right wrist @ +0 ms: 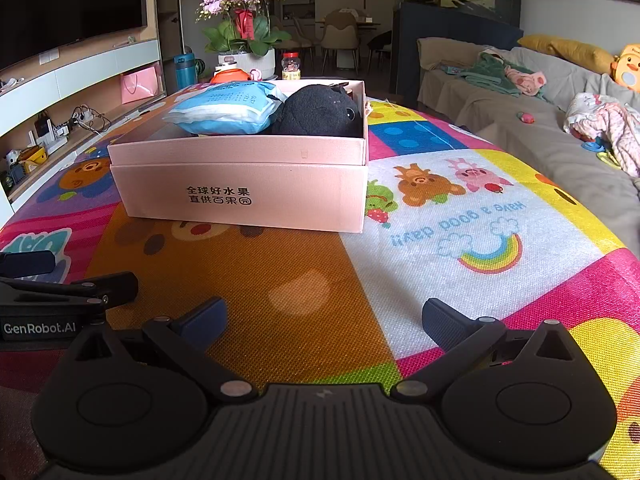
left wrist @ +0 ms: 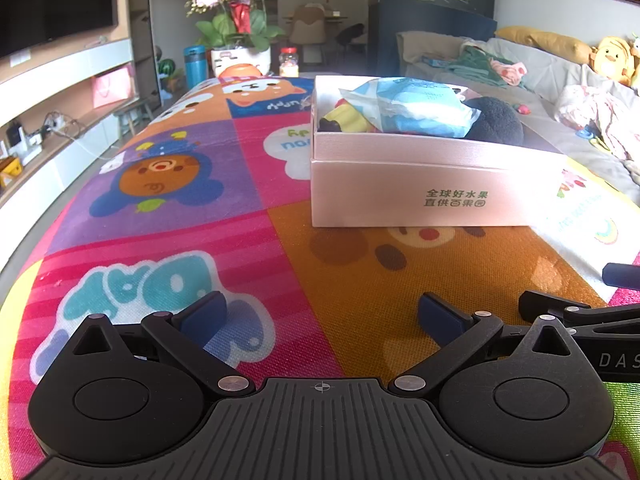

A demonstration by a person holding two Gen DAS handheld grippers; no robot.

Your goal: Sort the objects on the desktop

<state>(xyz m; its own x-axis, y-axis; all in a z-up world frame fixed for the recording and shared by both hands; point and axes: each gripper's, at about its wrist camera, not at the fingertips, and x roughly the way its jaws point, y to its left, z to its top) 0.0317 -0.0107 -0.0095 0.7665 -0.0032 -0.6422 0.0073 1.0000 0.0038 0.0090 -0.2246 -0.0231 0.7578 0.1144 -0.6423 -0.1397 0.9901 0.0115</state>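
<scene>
A pink cardboard box (left wrist: 432,192) (right wrist: 244,196) stands on the colourful cartoon mat (left wrist: 200,208) (right wrist: 460,216). In it lie a blue tissue pack (left wrist: 420,106) (right wrist: 228,110), a black plush toy (left wrist: 498,120) (right wrist: 320,110) and a yellow item (left wrist: 346,118). My left gripper (left wrist: 322,316) is open and empty, low over the mat in front of the box. My right gripper (right wrist: 324,318) is open and empty, also in front of the box. Each gripper shows at the edge of the other's view: the right one (left wrist: 580,312) and the left one (right wrist: 60,292).
At the table's far end stand an orchid pot (left wrist: 240,56) (right wrist: 248,60), a teal bottle (left wrist: 195,65) (right wrist: 185,70), a jar (left wrist: 289,62) (right wrist: 291,66) and an orange item (right wrist: 230,76). A sofa (right wrist: 540,128) with clothes runs along the right, a TV shelf (left wrist: 60,128) along the left.
</scene>
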